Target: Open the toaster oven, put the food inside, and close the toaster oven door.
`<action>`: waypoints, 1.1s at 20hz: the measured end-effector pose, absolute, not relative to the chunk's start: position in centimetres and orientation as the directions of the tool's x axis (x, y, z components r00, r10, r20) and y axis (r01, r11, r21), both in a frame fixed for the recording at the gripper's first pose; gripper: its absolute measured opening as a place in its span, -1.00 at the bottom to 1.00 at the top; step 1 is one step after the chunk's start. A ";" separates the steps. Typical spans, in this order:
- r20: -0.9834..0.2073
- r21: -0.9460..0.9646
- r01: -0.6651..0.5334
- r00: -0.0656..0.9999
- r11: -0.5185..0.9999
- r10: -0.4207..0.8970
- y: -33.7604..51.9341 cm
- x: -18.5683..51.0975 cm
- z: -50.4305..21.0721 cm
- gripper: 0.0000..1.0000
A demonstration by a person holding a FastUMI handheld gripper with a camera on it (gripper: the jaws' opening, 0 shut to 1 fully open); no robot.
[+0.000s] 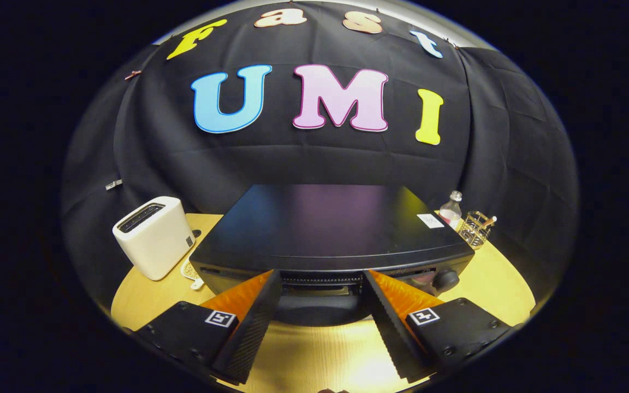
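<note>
Gripper view: a black toaster oven [325,229] sits in the middle of the frame on a round, light wooden table [500,284], seen from slightly above so that its flat, glossy top takes up most of what shows. Its front edge runs across the lower middle, with a control knob [446,279] at the lower right corner of the front. The gripper [321,284] is in the bottom of the frame, its two fingers spread wide apart with nothing between them but the oven's upper front edge, where the top of the door and what may be its handle lie. The fingertips are very close to that edge; whether they touch it cannot be told. The gripper is released, grasping nothing.

To the left of the oven stands a white slot toaster [153,236], with a small pale object partly hidden between it and the oven. At the right, behind the oven's far corner, are a small clear bottle [451,207] and a wire cup holder [475,229].

As to progress, the door looks closed, so the task appears to be at its very start: the gripper is lined up to take the door's top edge. Opening, loading the food and closing all seem still to do. No food can be made out here.
</note>
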State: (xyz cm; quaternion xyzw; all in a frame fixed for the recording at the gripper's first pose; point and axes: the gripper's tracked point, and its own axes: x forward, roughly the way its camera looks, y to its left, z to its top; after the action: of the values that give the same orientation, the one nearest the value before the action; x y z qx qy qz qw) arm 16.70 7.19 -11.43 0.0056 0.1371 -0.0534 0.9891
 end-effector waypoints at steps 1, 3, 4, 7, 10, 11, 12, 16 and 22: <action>-0.281 -0.008 0.100 0.955 0.995 -0.098 7.3 16.4 -11.6 0.98; -0.289 -0.006 0.089 0.953 0.996 -0.087 7.3 15.7 -11.9 0.97; -0.297 0.002 0.086 0.951 0.996 -0.081 7.3 15.3 -12.1 0.98; -0.319 0.018 0.078 0.945 0.997 -0.068 7.4 14.0 -12.9 0.98; -0.343 0.022 0.080 0.937 0.997 -0.068 7.5 12.6 -13.7 0.97; -0.351 0.021 0.079 0.934 0.997 -0.066 7.5 12.0 -14.0 0.97; -0.359 0.019 0.074 0.931 0.997 -0.062 7.7 11.5 -14.4 0.97; -0.406 -0.010 0.041 0.913 0.999 -0.041 7.8 9.2 -16.6 0.96; -0.503 -0.052 -0.045 0.864 0.998 0.012 8.2 5.7 -22.0 0.96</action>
State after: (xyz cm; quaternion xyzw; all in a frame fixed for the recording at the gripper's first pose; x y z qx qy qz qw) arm 5.68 8.18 -22.05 -0.0311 0.2603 0.0148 0.9649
